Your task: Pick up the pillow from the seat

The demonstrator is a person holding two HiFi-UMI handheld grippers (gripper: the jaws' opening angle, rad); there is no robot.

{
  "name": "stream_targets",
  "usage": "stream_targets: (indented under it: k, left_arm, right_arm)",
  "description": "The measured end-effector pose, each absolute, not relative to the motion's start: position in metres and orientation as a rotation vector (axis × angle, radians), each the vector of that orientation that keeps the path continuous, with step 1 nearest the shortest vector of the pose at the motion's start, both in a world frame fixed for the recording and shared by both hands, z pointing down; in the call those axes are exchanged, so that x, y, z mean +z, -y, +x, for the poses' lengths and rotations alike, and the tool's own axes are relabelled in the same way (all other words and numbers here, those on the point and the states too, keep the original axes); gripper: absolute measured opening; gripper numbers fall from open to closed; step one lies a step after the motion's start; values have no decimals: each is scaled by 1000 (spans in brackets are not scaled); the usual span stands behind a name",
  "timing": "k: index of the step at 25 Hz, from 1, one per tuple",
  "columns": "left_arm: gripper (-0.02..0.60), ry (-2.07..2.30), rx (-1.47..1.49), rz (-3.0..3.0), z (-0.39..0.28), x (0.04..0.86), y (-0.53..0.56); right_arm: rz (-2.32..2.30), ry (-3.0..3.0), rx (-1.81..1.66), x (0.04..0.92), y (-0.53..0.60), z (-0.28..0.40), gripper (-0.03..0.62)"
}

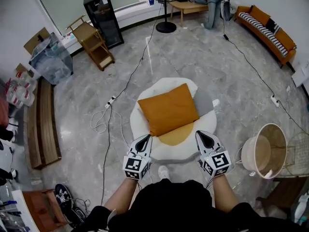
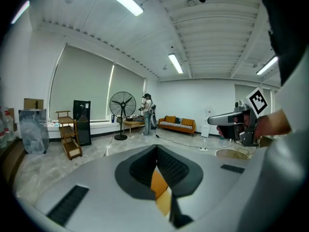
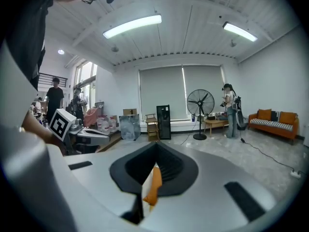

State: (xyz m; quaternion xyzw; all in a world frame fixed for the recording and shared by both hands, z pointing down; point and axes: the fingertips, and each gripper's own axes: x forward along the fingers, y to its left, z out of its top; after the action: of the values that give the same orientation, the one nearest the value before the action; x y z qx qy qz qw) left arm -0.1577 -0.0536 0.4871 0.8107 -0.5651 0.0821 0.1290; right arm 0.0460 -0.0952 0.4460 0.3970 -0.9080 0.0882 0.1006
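The left gripper and right gripper are closed tight; nothing is held. Just past their fingertips, the orange pillow is laid on the seat.

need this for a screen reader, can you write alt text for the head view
An orange pillow lies on a white, egg-shaped floor seat with a yellow centre, seen from above on a grey marble floor. The person's left gripper and right gripper, both shut and empty, point at the seat's near edge.
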Motion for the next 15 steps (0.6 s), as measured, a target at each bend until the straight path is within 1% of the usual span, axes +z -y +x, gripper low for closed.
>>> stream_targets:
  k: [8, 15]
  left_arm:
    - [14, 1663, 254, 2345, -159, 492, 85]
    - [14, 1756, 293, 2251, -143, 496, 117]
  right_arm:
    - [1127, 2664, 275, 460, 129, 45, 6]
    - [1005, 2715, 298, 472, 175, 59, 6]
